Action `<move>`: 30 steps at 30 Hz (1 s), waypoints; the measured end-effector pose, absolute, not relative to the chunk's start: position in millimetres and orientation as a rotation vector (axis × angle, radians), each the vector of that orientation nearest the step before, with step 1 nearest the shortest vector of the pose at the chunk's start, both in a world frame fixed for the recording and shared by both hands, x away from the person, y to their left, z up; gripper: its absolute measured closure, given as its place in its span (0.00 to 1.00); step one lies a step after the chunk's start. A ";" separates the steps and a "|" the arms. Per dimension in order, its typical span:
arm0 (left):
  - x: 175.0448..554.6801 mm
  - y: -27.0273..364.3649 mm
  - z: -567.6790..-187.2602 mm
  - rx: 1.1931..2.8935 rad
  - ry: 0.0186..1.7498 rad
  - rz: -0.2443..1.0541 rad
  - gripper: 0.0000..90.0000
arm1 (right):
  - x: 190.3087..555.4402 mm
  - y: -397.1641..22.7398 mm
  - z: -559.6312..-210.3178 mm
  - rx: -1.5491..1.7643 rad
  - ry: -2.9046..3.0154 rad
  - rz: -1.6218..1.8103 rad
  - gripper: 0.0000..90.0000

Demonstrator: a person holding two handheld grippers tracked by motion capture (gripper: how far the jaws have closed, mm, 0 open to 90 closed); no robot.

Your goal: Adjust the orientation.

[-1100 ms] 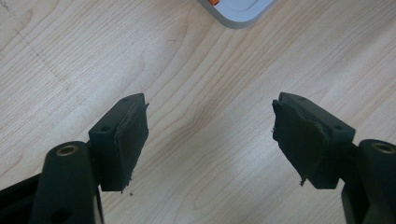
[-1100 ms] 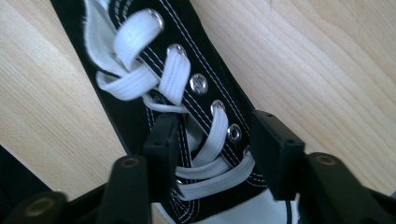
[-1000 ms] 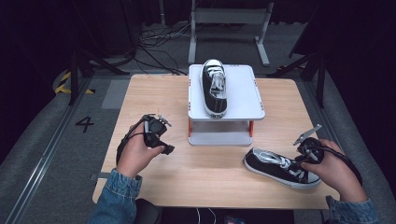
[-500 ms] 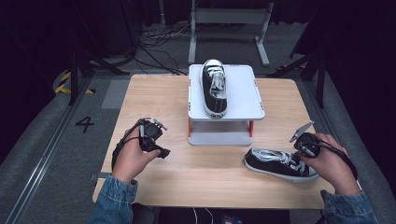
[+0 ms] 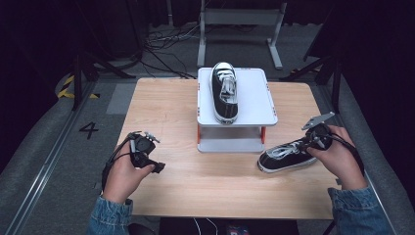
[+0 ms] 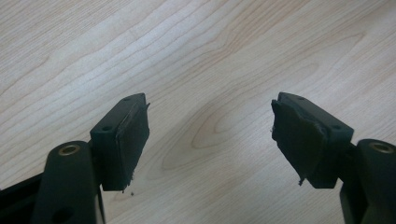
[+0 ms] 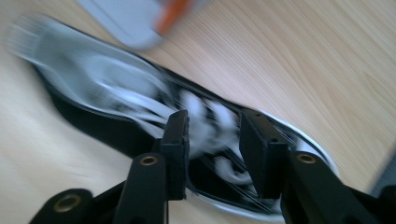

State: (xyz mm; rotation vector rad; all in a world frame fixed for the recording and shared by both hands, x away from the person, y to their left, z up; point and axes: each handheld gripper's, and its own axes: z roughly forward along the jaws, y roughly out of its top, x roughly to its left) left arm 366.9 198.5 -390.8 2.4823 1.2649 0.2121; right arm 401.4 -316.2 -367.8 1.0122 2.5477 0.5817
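A black sneaker with white laces (image 5: 281, 156) lies on the wooden table (image 5: 215, 186) at the right, toe to the left. My right gripper (image 5: 306, 144) is over its heel end. In the right gripper view the jaws (image 7: 212, 140) stand a little apart above the blurred laces of that sneaker (image 7: 93, 93); they have just been opening, and I cannot tell if the pads touch it. A second, matching sneaker (image 5: 224, 93) sits on a white raised stand (image 5: 257, 105). My left gripper (image 5: 155, 165) is open over bare wood (image 6: 210, 135), holding nothing.
The stand occupies the table's middle back, on orange legs (image 5: 263, 133). Dark floor with cables and a metal frame (image 5: 240, 19) lies beyond the table. A floor marking "4" (image 5: 89, 129) is at the left.
The sneaker on the table has swung round and shifted toward the stand with the right gripper. The left hand drifted back toward the near left of the table.
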 end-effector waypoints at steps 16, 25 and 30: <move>366.4 196.4 -390.3 2.484 1.241 0.213 0.31 | 394.9 -240.8 -393.1 0.941 2.831 0.691 0.74; 374.3 188.0 -390.9 2.499 1.209 0.202 0.31 | 380.1 -256.5 -374.4 0.876 2.868 0.604 0.96; 381.8 178.2 -390.8 2.514 1.166 0.186 0.31 | 362.7 -271.1 -356.1 0.839 2.846 0.550 0.96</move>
